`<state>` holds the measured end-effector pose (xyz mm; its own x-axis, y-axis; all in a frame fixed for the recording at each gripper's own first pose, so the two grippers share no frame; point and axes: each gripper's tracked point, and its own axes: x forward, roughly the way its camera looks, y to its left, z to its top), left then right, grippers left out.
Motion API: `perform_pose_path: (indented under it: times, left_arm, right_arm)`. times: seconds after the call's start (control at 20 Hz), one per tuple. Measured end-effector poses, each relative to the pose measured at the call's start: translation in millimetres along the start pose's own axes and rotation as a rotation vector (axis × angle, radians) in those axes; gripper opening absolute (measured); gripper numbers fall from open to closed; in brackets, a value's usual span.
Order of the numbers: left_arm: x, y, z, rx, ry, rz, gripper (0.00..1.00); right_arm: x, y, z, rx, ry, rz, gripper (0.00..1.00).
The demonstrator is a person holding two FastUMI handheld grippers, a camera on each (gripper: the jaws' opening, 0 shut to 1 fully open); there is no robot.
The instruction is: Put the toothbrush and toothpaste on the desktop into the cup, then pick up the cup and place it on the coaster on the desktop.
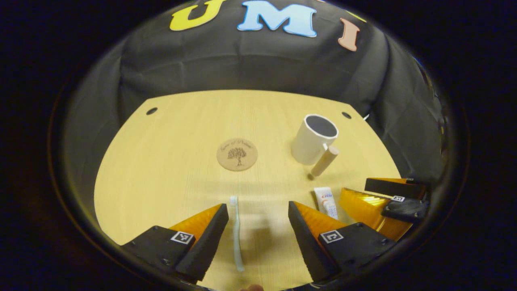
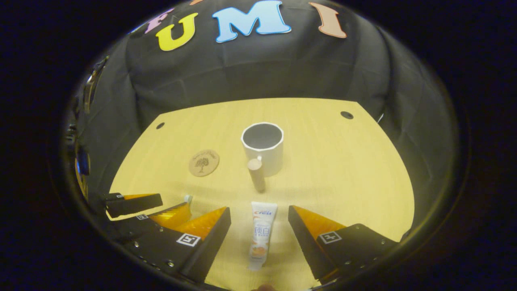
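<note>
- The toothbrush [image 1: 236, 230] lies flat on the desktop [image 1: 169, 169], between the spread fingers of the left gripper [image 1: 258, 216], nearer its left finger; neither finger touches it.
- The toothpaste [image 2: 261, 234] lies flat between the wide-apart fingers of the right gripper [image 2: 258, 218], untouched; its lower end blurs near the view's edge.
- In the left gripper view the tube's lower part is hidden behind a finger.
- The cup [image 2: 263, 151] stands upright beyond the tube, its wooden handle [image 2: 256, 174] pointing toward the grippers.
- The coaster [image 2: 204, 163] lies left of the cup, apart from it; its printed design is too small to make out.
</note>
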<state>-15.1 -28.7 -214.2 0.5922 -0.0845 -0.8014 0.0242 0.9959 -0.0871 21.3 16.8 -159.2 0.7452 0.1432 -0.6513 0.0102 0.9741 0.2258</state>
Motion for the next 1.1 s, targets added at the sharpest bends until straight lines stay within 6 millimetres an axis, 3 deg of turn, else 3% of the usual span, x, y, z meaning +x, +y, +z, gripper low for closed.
perform_pose_path:
  times: [0.05, 0.5, 1.1]
  left_arm:
    - [3, 0, -5, -0.006, 0.044, -0.002, 1.0]
    - [31, 16, -48, -0.067, 0.288, 0.026, 0.98]
    - [40, 22, -73, -0.048, 0.458, 0.015, 0.99]
  right_arm:
    - [3, 0, -5, -0.006, 0.022, -0.003, 0.9]
    - [27, -2, -31, -0.009, 0.192, -0.009, 0.91]
    - [49, 5, -67, 0.062, 0.405, 0.02, 0.93]
